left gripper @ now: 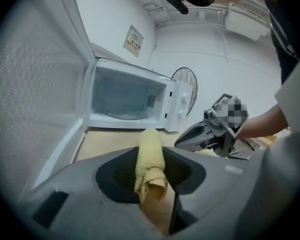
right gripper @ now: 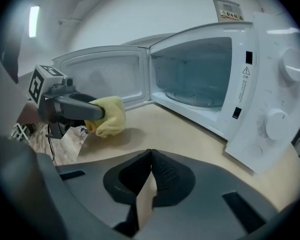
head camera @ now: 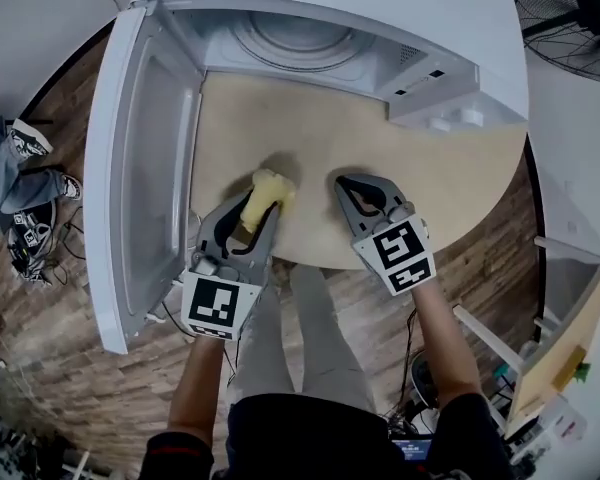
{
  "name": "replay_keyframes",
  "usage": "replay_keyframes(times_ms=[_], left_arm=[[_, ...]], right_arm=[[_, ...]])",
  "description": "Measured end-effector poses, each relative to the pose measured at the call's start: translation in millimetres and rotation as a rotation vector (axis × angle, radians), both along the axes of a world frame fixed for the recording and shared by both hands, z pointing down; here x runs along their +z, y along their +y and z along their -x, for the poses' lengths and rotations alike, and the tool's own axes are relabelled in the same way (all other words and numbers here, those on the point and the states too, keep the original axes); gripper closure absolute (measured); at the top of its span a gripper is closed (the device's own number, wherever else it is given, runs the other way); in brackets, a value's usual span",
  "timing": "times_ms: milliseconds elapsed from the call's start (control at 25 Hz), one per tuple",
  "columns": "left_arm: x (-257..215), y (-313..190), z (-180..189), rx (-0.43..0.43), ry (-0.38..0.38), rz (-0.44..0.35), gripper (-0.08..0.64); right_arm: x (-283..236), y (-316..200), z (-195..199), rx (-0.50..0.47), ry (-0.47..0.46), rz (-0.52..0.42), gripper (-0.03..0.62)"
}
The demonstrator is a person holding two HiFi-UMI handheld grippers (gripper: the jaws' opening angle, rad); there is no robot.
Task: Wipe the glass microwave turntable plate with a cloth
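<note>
Nearest me, above the front edge of the table (head camera: 460,183), my left gripper (head camera: 258,211) has its fingers (left gripper: 117,176) clamped on a rolled yellow cloth (head camera: 267,190). Just beside it, my right gripper (head camera: 358,184) has its fingers (right gripper: 167,176) pressed together on nothing. Farther back, the microwave (head camera: 400,18) stands with its door (head camera: 145,168) swung wide. The glass turntable plate (head camera: 298,38) lies inside on the cavity floor.

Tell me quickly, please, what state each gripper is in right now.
Left gripper: shut on the yellow cloth.
Right gripper: shut, holding nothing.
</note>
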State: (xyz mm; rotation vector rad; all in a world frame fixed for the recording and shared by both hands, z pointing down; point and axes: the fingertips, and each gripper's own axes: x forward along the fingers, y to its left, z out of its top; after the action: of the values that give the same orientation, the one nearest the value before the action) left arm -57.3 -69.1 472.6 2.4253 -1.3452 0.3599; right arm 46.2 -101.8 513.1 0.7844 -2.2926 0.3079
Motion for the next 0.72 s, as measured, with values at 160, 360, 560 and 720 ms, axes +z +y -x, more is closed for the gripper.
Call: replay_keyframes(times_ms=[160, 360, 560, 720], left_arm=[[15, -2, -6, 0.005, -0.002, -0.002, 0.426], [25, -8, -3, -0.001, -0.008, -0.024, 0.426], [28, -14, 2, -0.016, -0.005, -0.032, 0.426], [29, -15, 3, -0.015, -0.012, -0.039, 0.426]], right_arm=[[15, -17, 2, -0.047, 0.031, -0.027, 0.584], [23, -39, 6, -0.133, 0.084, -0.111, 0.584], [22, -57, 9, -0.214, 0.106, -0.173, 0.584], [15, -72, 14, -0.254, 0.133, -0.230, 0.583]])
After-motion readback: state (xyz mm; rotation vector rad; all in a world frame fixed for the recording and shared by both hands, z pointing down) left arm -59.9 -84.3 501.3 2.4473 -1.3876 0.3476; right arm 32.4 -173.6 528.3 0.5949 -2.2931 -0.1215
